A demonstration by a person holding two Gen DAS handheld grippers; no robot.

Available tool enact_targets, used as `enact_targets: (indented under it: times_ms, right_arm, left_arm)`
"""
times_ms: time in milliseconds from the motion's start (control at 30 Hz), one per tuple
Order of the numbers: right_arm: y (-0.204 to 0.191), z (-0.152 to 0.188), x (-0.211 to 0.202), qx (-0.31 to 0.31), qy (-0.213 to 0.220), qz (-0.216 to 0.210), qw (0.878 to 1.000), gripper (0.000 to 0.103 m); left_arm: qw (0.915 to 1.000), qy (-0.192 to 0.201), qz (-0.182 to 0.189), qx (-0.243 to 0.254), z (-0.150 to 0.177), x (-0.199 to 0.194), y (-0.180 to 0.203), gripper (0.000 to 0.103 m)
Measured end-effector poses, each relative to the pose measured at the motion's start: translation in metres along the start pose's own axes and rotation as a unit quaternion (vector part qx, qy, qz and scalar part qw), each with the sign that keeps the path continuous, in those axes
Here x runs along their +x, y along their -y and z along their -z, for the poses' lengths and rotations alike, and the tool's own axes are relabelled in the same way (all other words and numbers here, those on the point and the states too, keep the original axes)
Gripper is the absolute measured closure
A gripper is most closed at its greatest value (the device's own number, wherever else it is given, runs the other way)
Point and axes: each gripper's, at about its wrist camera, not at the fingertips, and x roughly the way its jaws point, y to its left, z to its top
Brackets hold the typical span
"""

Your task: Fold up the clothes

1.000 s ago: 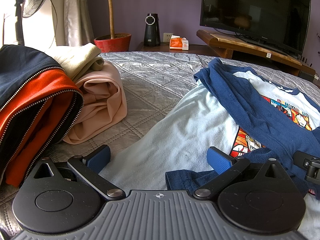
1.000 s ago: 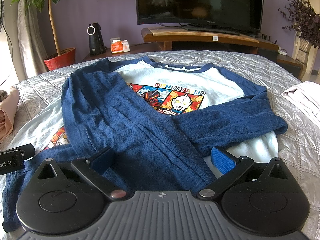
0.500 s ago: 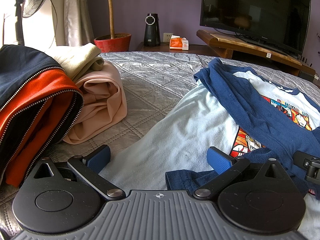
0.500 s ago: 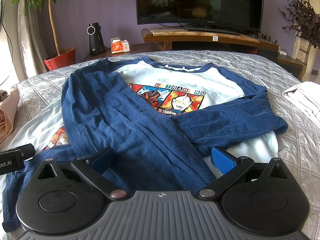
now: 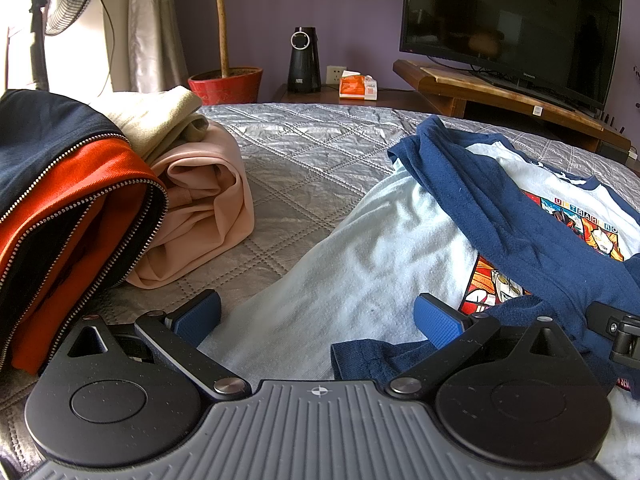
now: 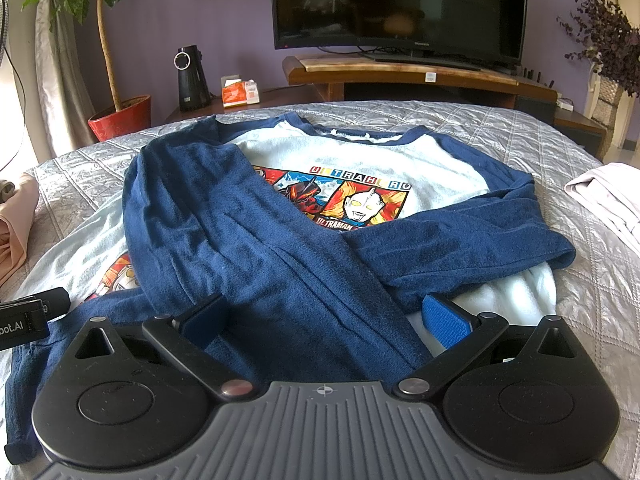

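Left gripper (image 5: 318, 314) sits low over the shirt (image 6: 360, 168), jaws spread wide, nothing between the pads — same pose as a second ago. Right gripper (image 6: 326, 318) likewise wide apart, empty, unmoved, straddling the left sleeve (image 6: 240, 240). Shirt lies face up on the quilted bedspread (image 5: 304, 148), both navy sleeves crossed over the printed chest; no shift in the cloth. Folded pink garment (image 5: 200, 208) and orange-lined jacket (image 5: 68, 208) lie beside it — unchanged.

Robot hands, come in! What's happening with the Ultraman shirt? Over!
Left gripper open, right gripper open, both low over the hem. Ultraman shirt flat on the quilt, sleeves crossed in. Nothing blocking.
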Motion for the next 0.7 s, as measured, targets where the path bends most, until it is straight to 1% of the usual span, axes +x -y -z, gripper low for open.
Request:
enact_targets:
  times_ms: [700]
  right_arm:
    - [0.0002, 0.0, -0.0001, 0.0, 0.0, 0.0, 1.0, 0.0]
  left_arm:
    - [1.0, 0.0, 0.0, 0.0, -0.0001, 0.0006, 0.0007, 0.0]
